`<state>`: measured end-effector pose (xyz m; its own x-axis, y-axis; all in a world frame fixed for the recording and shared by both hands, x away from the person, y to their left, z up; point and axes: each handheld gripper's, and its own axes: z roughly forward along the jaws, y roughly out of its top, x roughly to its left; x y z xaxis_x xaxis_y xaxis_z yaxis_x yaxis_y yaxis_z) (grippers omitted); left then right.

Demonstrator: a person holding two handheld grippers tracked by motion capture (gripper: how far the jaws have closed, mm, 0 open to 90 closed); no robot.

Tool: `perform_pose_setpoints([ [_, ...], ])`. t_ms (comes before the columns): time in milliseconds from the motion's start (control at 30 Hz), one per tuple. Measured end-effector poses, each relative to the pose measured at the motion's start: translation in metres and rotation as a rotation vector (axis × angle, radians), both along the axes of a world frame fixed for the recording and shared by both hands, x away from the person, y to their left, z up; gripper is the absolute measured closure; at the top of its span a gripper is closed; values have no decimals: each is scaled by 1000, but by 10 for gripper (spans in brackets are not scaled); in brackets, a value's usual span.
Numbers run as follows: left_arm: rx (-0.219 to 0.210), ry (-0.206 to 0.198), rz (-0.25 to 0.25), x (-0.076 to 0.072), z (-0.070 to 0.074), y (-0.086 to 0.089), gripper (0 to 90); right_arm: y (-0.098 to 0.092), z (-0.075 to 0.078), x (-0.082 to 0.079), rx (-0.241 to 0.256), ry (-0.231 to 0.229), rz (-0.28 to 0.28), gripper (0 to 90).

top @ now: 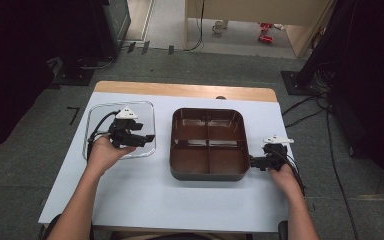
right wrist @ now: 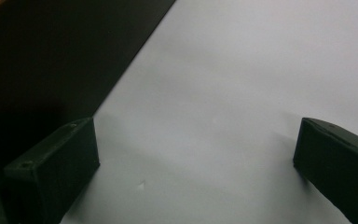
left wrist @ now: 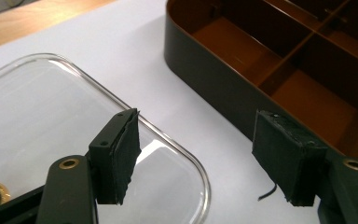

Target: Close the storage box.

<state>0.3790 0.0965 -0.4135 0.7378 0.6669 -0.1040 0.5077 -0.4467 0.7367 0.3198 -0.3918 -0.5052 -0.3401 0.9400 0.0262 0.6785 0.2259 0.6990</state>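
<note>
- High view: the left gripper (top: 141,138) hovers over the clear lid (top: 100,112), which lies flat on the white table (top: 180,200) just beside the brown tray (top: 207,172). The right gripper (top: 252,162) sits at the tray's right wall, near its front corner, jaws pointing toward it. The tray's four compartments are empty.
- Left gripper view: the jaws stand wide with nothing between the pads (left wrist: 126,156). The lid (left wrist: 42,116) lies beneath and beyond the left-hand jaw, and its rounded corner reaches into the gap. The tray (left wrist: 205,79) runs beyond the right-hand jaw, apart from the lid.
- Right gripper view: the jaws stand wide and hold nothing. Bare table (right wrist: 242,93) fills the gap; the tray's dark wall (right wrist: 51,60) rises beyond the left-hand jaw, close to it, contact not confirmed.
- Step in hand, as judged: approach to the lid, ahead of covering the tray.
- Next move, as judged: lower the left jaws so one pad goes under the lid's edge and one over it, then close. The right gripper should brace the tray wall.
</note>
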Motion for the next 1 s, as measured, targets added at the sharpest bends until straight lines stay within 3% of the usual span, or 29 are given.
perform_pose_setpoints([
  [200, 6, 12, 13, 12, -3, 5, 328, 0, 0, 0, 0, -1, 0, 0],
  [400, 16, -7, 50, 23, -8, 18, 328, 0, 0, 0, 1, 0, 0, 0],
  [467, 3, -3, 71, 27, -10, 25, 331, 0, 0, 0, 1, 1, 0, 0],
  [800, 25, -23, 176, 40, -20, 56, 356, 0, 0, 0, -1, -1, 0, 0],
  [1000, 25, -4, 227, 47, -32, 73, 369, 0, 0, 0, -1, -1, 1, 0],
])
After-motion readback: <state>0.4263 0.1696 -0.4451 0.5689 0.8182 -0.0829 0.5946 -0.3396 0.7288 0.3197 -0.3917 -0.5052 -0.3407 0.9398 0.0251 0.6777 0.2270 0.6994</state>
